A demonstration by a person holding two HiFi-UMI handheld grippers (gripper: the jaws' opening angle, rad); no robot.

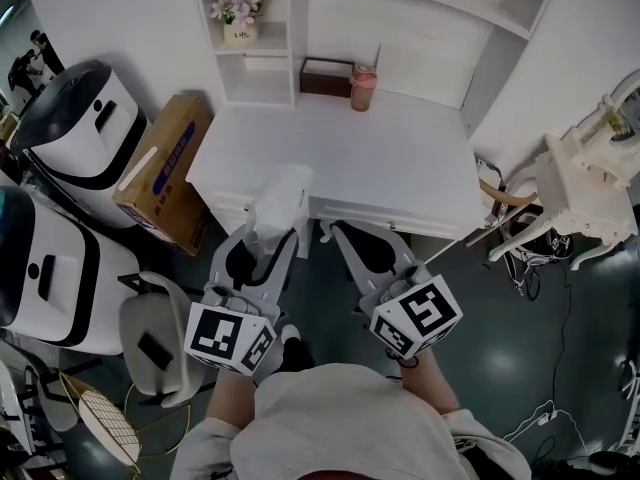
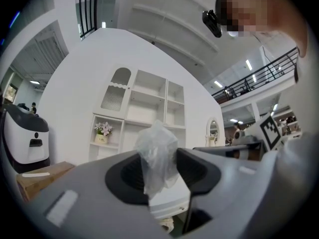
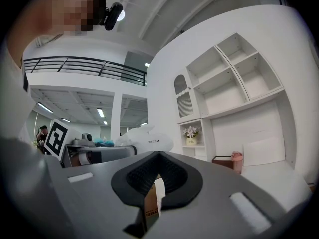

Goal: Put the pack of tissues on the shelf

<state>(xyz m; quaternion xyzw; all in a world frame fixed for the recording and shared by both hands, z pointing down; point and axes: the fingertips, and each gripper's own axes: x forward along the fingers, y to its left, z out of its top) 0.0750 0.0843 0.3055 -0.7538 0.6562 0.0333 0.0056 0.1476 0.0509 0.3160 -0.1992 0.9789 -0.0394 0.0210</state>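
Observation:
The pack of tissues (image 1: 279, 206), wrapped in clear-white plastic, stands up between the jaws of my left gripper (image 1: 272, 236), which is shut on its lower part. In the left gripper view the pack (image 2: 156, 153) fills the gap between the pads, in line with the white shelf unit (image 2: 142, 111) beyond. The gripper hangs just off the white desk's (image 1: 400, 158) front edge. My right gripper (image 1: 345, 236) is beside it on the right, shut and empty. The right gripper view shows its pads (image 3: 149, 171) meeting at the tip, with the pack (image 3: 144, 139) off to the left. The shelf (image 1: 255, 63) stands at the desk's back left.
A flower pot (image 1: 238, 20) occupies the shelf's upper cubby. A brown box (image 1: 325, 76) and a pink cup (image 1: 363, 88) sit at the desk's back. A cardboard box (image 1: 165, 168) and white robots (image 1: 80, 128) stand to the left, with a white chair (image 1: 585, 188) to the right.

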